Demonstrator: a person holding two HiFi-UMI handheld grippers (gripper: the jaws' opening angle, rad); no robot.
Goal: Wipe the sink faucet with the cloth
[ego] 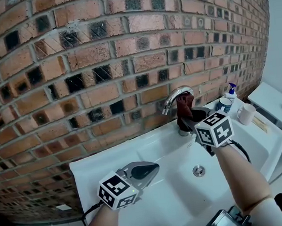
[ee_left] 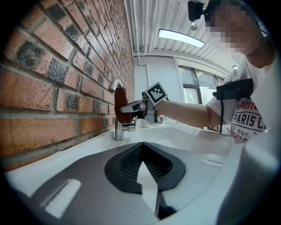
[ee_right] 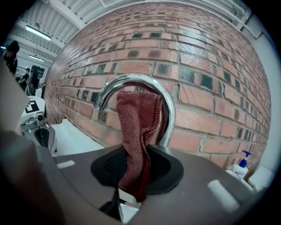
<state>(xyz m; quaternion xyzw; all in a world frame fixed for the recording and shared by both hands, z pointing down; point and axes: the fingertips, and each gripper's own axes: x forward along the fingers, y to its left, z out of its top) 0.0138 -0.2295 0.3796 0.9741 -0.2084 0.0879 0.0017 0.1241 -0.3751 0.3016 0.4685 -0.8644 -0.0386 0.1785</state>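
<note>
A curved chrome faucet (ego: 177, 95) rises at the back of the white sink (ego: 94, 166), against the brick wall. A dark red cloth (ego: 184, 108) is pressed against its neck, with my right gripper (ego: 190, 122) shut on the cloth. In the right gripper view the cloth (ee_right: 138, 136) hangs up from between the jaws, in front of the faucet's arch (ee_right: 169, 110). My left gripper (ego: 149, 170) rests low over the sink's left front, shut and empty. The left gripper view shows the faucet (ee_left: 117, 128) and cloth (ee_left: 121, 105) some way ahead.
A pump bottle (ego: 231, 92), a blue container (ego: 224, 105) and a white cup (ego: 246, 114) stand on the sink's right rim. The drain (ego: 199, 170) lies in the basin below my right arm. A brick wall (ego: 100, 54) backs the sink. A white shelf (ego: 275, 105) sits at right.
</note>
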